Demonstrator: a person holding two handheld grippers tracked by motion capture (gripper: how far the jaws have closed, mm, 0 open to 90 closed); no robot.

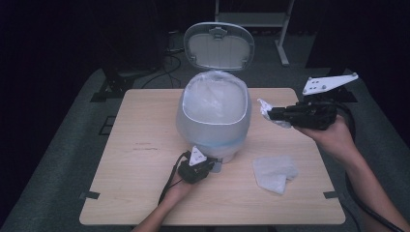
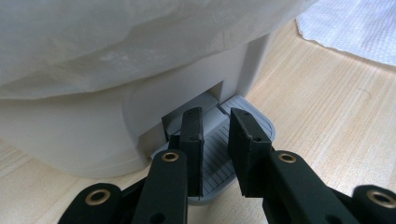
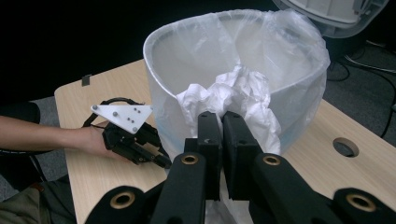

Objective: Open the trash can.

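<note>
A white pedal bin [image 1: 212,116] lined with a clear bag stands mid-table, its lid [image 1: 218,46] raised behind it. My left gripper [image 1: 211,166] is at the bin's front foot. Its jaws [image 2: 215,114] are almost together with nothing between them, over the grey ribbed pedal [image 2: 261,123]. My right gripper [image 1: 270,114] hangs to the right of the bin's rim, shut on a crumpled white tissue [image 1: 263,107]. In the right gripper view the tissue [image 3: 233,91] bulges above the jaws [image 3: 220,116], in front of the bin's open mouth [image 3: 196,51].
A second flattened tissue [image 1: 275,173] lies on the wooden table [image 1: 145,159] at the front right. Dark floor, cables and metal stand legs [image 1: 283,48] surround the table. The left half of the tabletop is bare wood.
</note>
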